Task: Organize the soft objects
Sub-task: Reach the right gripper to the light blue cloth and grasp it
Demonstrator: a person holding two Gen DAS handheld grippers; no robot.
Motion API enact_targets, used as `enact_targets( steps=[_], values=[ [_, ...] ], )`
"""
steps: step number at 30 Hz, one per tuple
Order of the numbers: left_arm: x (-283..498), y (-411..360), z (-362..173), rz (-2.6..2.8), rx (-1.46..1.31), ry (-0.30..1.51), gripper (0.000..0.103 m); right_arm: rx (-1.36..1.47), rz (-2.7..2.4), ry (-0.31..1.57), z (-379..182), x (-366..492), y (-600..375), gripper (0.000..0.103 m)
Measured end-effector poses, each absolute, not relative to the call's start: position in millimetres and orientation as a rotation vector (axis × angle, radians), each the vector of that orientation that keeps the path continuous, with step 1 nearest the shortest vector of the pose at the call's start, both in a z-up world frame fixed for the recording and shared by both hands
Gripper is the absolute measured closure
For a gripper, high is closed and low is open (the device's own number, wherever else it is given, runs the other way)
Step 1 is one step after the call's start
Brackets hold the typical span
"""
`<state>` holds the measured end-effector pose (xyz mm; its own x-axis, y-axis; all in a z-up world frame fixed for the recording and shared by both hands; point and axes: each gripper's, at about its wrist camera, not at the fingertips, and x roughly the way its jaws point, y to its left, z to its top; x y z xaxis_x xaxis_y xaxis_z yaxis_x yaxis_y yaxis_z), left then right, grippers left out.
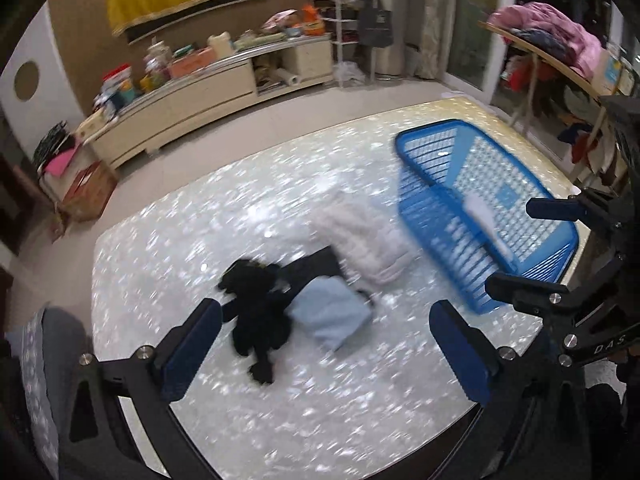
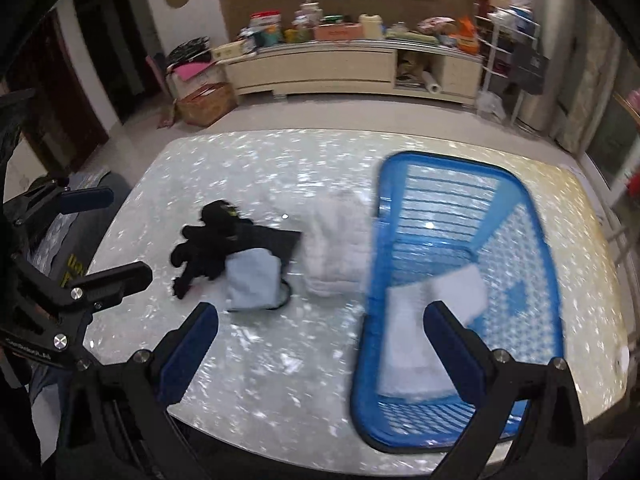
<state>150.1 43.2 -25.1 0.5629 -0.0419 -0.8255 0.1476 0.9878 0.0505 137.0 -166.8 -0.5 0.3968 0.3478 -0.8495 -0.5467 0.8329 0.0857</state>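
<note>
Left tongs (image 1: 326,346) hang wide open and empty right over the light blue cloth (image 1: 330,316), nearer than the equally open right tongs (image 2: 320,342) by the basket (image 2: 540,240).

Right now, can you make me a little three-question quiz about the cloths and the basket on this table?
1. True or false: the blue basket already holds a white cloth.
2. Which cloth lies closest to the basket? A) black cloth B) light blue cloth C) white folded cloth
3. Fill in: both the left tongs and right tongs are ____ and hold nothing.

Key: 1 true; 2 C; 3 open.
</note>
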Motion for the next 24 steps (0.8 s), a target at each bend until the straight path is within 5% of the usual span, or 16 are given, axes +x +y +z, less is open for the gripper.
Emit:
enact_targets(
  steps=[15, 24],
  values=[
    [132, 145, -82, -0.009, -0.002, 1.069, 0.000, -0.327, 0.641, 1.134, -73, 154, -79, 0.000],
    [154, 165, -123, -0.013, -0.035, 1.124, 0.000, -0.323, 0.635, 1.232, -110, 171, -67, 0.015]
  ],
)
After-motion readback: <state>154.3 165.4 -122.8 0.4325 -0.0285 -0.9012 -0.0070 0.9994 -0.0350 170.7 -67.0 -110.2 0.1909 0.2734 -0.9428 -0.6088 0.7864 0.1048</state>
